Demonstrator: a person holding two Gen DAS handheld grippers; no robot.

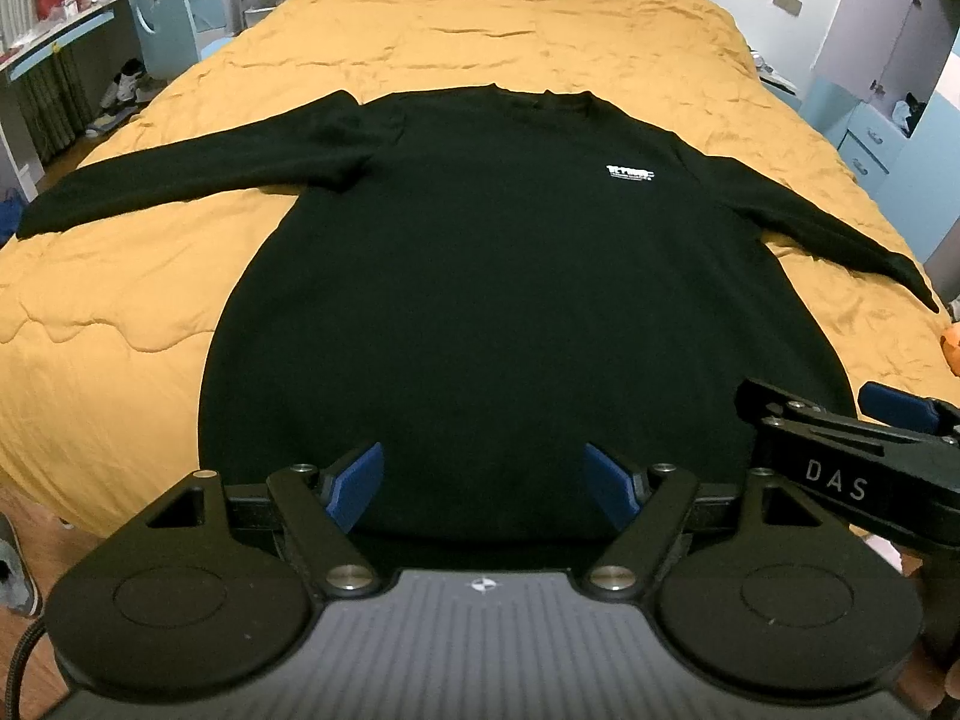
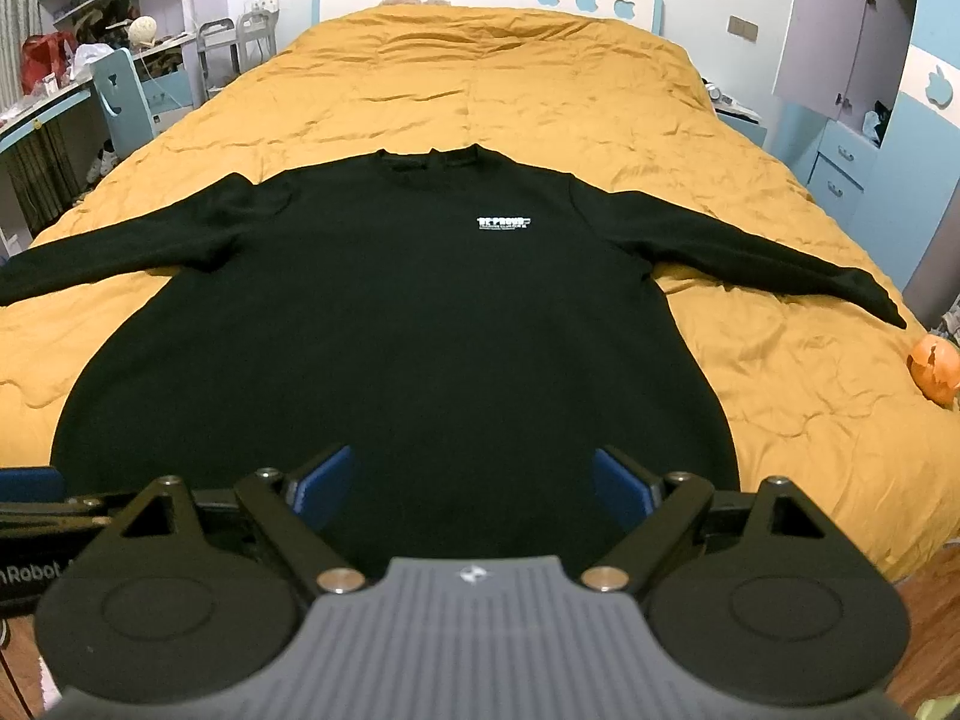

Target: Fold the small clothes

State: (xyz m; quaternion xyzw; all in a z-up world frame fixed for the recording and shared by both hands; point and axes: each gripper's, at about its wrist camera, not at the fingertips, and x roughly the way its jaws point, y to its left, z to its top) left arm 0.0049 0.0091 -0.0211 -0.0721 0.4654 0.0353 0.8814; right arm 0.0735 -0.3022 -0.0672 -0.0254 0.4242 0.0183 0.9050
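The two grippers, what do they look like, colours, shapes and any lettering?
The left gripper and right gripper match: black linkage arms with silver pivot pins, round black discs either side, a ribbed grey body, and blue finger pads. From the left wrist view, the right one's side reads "DAS". A black cable trails at the lower left.

a wide bed (image 2: 540, 90) under a rumpled mustard-yellow quilt (image 2: 780, 420) carries a black long-sleeved sweater (image 2: 390, 330), lying flat, front up, collar toward twelve o'clock, sleeves spread toward nine and three. a small orange object (image 2: 934, 369) rests on the quilt near three o'clock.
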